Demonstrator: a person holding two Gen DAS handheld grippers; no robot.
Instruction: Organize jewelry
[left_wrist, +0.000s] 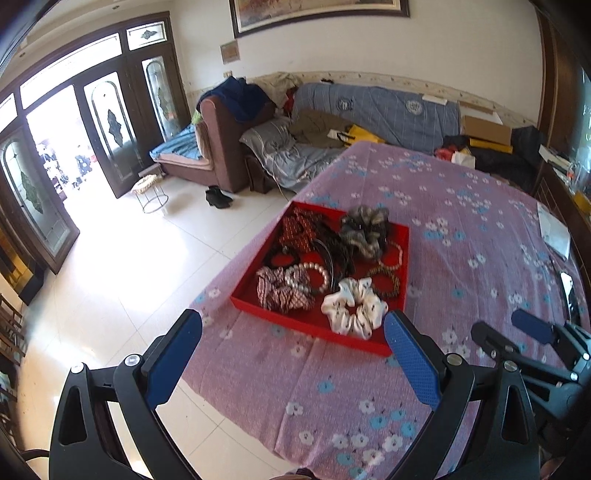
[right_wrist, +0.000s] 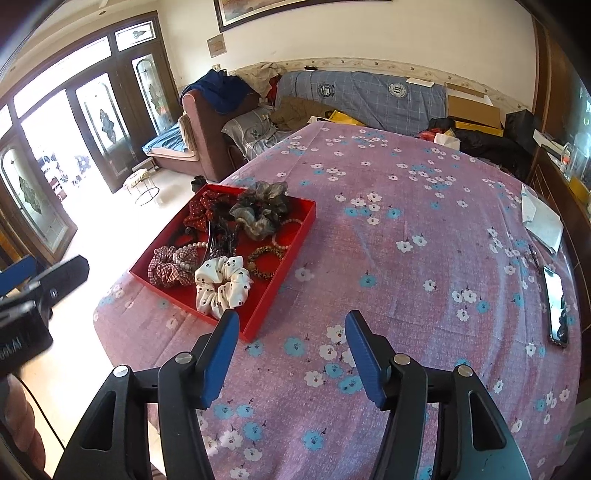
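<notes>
Both grippers, left (left_wrist: 293, 363) and right (right_wrist: 290, 354), spread wide, holding nothing. Jewelry piled in red tray (left_wrist: 306, 325) at table edge. Risk: tangled bracelets, scrunchies snagging together; nudging tray off edge.

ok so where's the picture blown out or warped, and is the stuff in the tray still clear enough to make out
Left wrist view: doorway blown out to white, glare on the floor, straight edges bowed by the fisheye. Right wrist view: same white doorway, left gripper blurred at the edge. In both, the red tray and white scrunchie read sharply.
</notes>
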